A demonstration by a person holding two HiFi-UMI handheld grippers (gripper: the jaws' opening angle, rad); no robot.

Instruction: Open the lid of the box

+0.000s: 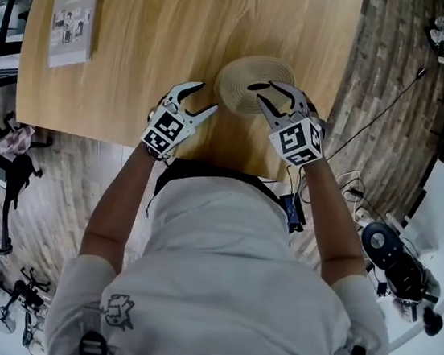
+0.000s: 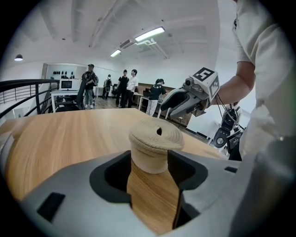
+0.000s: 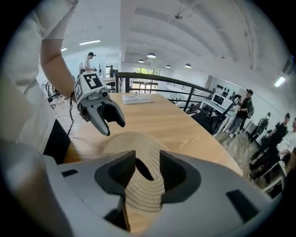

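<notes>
Head view: my right gripper [image 1: 257, 93] hangs over woven lid [image 1: 240, 73] at frame middle, jaws wide, nothing held. My left gripper [image 1: 205, 97] waits just left, also wide, empty.

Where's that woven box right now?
Head view: the woven box sits near the table's near edge, right of the left tongs, below the right tongs.

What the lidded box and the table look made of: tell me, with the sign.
The box and its lid: probably coiled rope or straw, beige and matte; concentric ridges show on the lid. The table: light wood or wood-look laminate, smooth satin; long straight grain lines, which of the two I cannot tell.
</notes>
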